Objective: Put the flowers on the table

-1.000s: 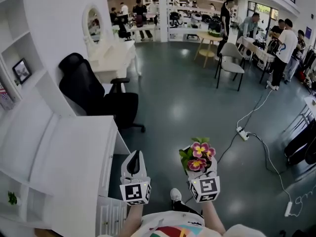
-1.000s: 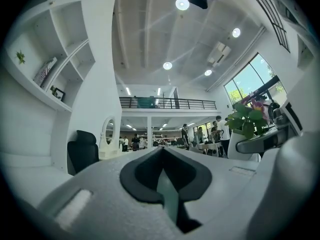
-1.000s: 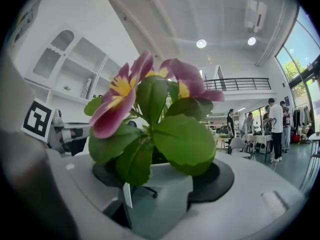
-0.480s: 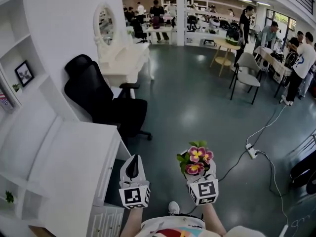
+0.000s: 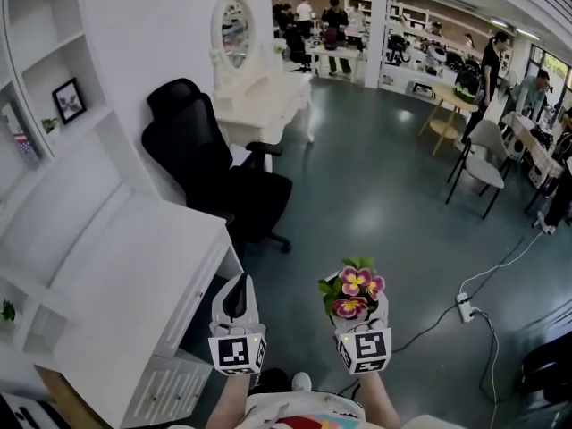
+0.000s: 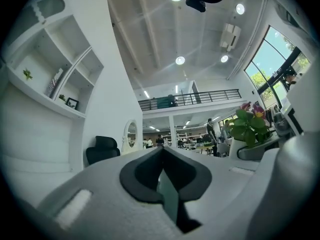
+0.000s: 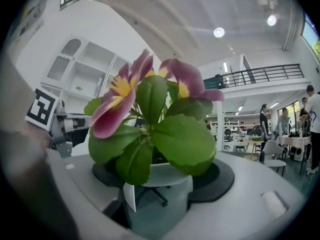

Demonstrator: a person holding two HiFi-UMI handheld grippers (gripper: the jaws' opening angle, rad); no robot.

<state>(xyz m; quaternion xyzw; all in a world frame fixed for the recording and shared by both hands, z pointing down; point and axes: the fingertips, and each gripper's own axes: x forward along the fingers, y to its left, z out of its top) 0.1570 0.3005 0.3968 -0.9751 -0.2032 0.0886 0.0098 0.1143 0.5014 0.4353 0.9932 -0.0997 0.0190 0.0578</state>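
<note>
A small white pot of pink and yellow flowers (image 5: 354,291) with green leaves sits between the jaws of my right gripper (image 5: 357,309), which is shut on the pot. In the right gripper view the flowers (image 7: 150,119) fill the middle and the white pot (image 7: 157,181) is clamped low between the jaws. My left gripper (image 5: 236,302) is held beside it, about level, jaws shut with nothing in them; its view shows the closed jaws (image 6: 162,176) and the flowers (image 6: 250,126) at the right. The white desk (image 5: 116,293) lies to my left.
A black office chair (image 5: 214,181) stands ahead of the desk, a white vanity with an oval mirror (image 5: 259,88) behind it. White shelves (image 5: 45,105) rise on the left. Chairs (image 5: 483,164), a floor power strip with cable (image 5: 465,307) and several people are to the right and far back.
The view has swung left, so the desk, chair and shelves sit more to the middle. Both grippers keep their pose side by side, the right one still holding the flower pot.
</note>
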